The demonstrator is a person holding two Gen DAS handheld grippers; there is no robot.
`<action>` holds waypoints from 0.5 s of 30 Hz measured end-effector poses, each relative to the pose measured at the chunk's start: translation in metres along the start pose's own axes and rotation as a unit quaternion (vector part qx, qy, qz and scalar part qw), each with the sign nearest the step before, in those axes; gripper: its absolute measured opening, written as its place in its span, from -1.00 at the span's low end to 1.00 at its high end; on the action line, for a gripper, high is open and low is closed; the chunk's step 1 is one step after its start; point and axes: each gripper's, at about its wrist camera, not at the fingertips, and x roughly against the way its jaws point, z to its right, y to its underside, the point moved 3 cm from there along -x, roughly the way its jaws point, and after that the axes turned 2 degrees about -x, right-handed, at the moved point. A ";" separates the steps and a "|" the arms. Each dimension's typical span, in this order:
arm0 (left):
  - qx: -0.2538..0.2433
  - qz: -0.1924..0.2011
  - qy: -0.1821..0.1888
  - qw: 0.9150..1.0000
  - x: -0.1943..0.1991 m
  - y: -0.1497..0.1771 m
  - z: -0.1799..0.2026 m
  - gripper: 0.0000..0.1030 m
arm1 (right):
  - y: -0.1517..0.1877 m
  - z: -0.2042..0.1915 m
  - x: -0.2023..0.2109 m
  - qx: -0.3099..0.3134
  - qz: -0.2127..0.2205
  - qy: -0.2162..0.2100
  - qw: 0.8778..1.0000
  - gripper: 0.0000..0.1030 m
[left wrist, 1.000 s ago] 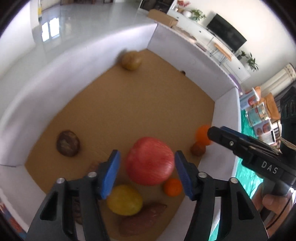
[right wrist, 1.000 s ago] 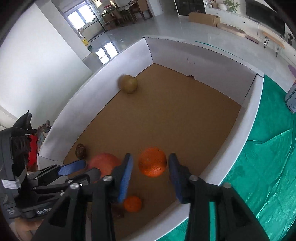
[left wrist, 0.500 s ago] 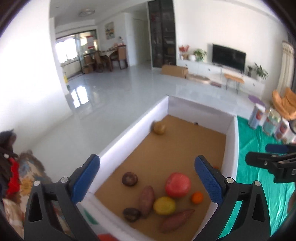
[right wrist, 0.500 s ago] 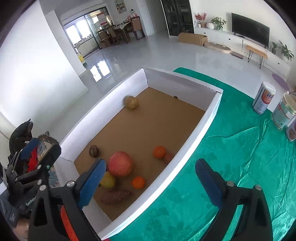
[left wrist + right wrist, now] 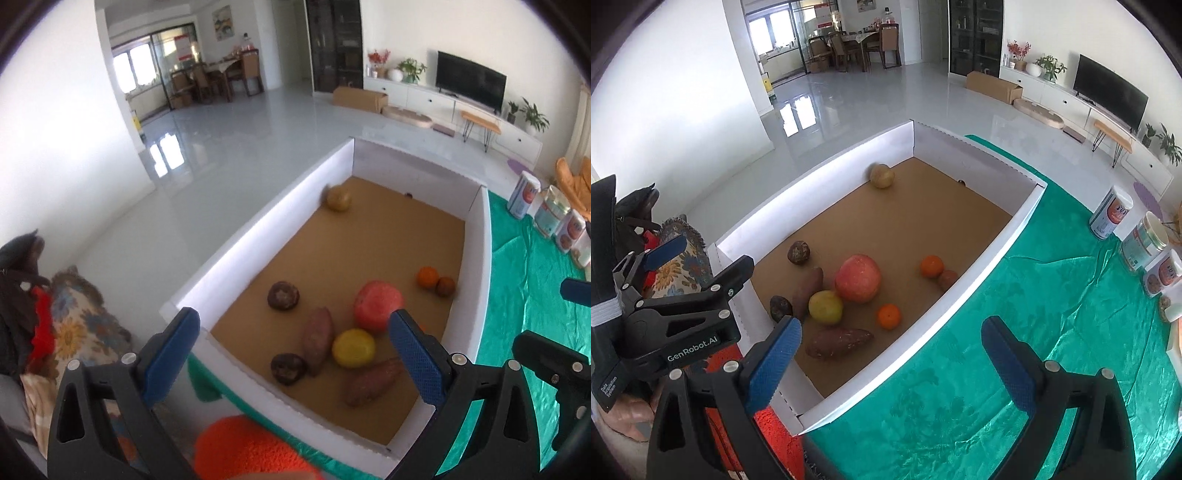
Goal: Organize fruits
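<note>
A white-walled cardboard box (image 5: 258,240) (image 5: 993,254) holds the fruit. Near its front lie a big red apple (image 5: 376,304) (image 5: 857,278), a yellow fruit (image 5: 353,348) (image 5: 825,306), two sweet potatoes (image 5: 317,339) (image 5: 838,341), dark round fruits (image 5: 283,295) (image 5: 799,253) and two oranges (image 5: 427,277) (image 5: 931,266) (image 5: 888,316). A brownish pear (image 5: 338,198) (image 5: 882,176) sits in the far corner. My left gripper (image 5: 295,354) is open and empty, held above the box's near end. My right gripper (image 5: 890,362) is open and empty, above the box's right wall.
A green cloth (image 5: 1052,332) covers the table to the right of the box. Several cans and jars (image 5: 1110,212) stand at its right edge. A patterned cushion (image 5: 74,314) and an orange knitted thing (image 5: 243,450) lie at the near left. Beyond is a living room floor.
Both grippers have opened wide and pulled back and up out of the box. The left let go of the red apple, the right of an orange; both fruits now rest in the box.
</note>
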 end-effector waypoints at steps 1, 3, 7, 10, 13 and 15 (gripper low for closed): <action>0.001 -0.003 0.003 1.000 -0.001 0.002 -0.002 0.98 | 0.002 -0.003 -0.002 0.004 -0.005 0.005 1.000 0.90; 0.001 -0.010 0.007 1.000 -0.002 0.004 -0.005 0.98 | 0.005 -0.007 -0.006 0.006 -0.016 0.017 1.000 0.90; 0.001 -0.009 0.002 1.000 0.008 0.009 -0.011 0.98 | 0.006 -0.015 -0.006 0.006 -0.022 0.021 1.000 0.90; 0.004 0.000 0.001 1.000 0.016 0.010 -0.017 0.98 | 0.005 -0.019 -0.001 0.003 -0.017 0.022 1.000 0.90; 0.006 0.011 0.004 1.000 0.026 0.010 -0.023 0.99 | 0.003 -0.022 0.010 -0.001 -0.001 0.026 1.000 0.90; 0.008 0.025 0.000 1.000 0.033 0.008 -0.028 0.99 | 0.002 -0.024 0.018 0.000 0.010 0.031 0.999 0.90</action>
